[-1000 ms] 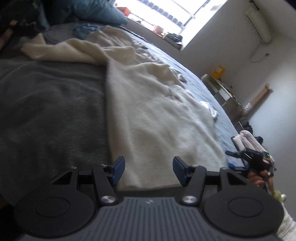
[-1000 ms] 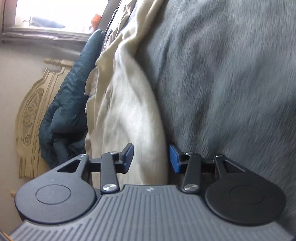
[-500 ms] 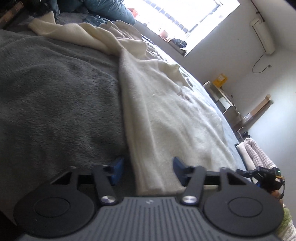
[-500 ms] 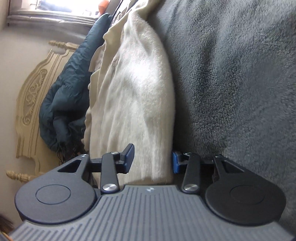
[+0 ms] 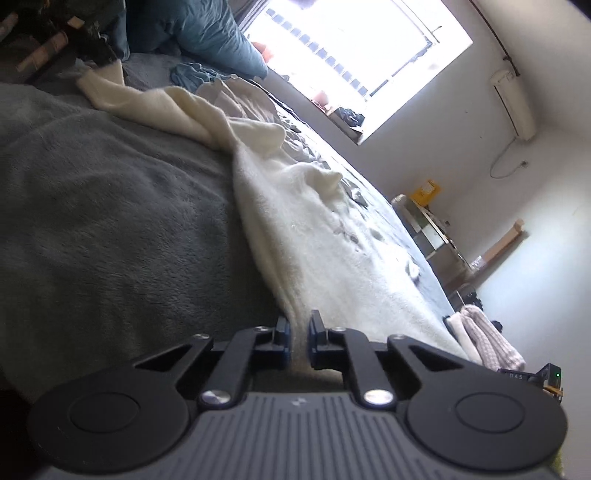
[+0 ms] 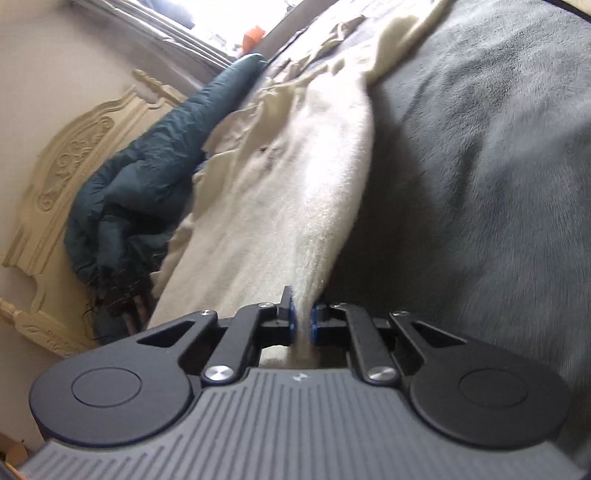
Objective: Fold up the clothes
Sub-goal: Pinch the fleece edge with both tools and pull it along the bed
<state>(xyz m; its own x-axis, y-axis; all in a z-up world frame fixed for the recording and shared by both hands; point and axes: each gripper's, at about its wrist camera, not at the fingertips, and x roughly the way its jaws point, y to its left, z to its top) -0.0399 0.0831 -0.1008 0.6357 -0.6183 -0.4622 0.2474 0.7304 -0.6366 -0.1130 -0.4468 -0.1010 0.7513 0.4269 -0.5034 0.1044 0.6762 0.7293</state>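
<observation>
The near hem of a cream fleece garment (image 5: 332, 258), spread on a grey plush blanket (image 5: 110, 229), is pinched by the left gripper (image 5: 299, 338) and the right gripper (image 6: 303, 321), whose jaws have just been closing on the fabric, while a teal duvet (image 6: 122, 192) is bunched farther off against a carved headboard (image 6: 55, 173).

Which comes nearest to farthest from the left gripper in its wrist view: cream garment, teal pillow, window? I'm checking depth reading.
1. cream garment: its edge is pinched in the left gripper, on the grey blanket.
2. teal pillow: upper left, at the bed's far end.
3. window: top, beyond the pillow.
</observation>
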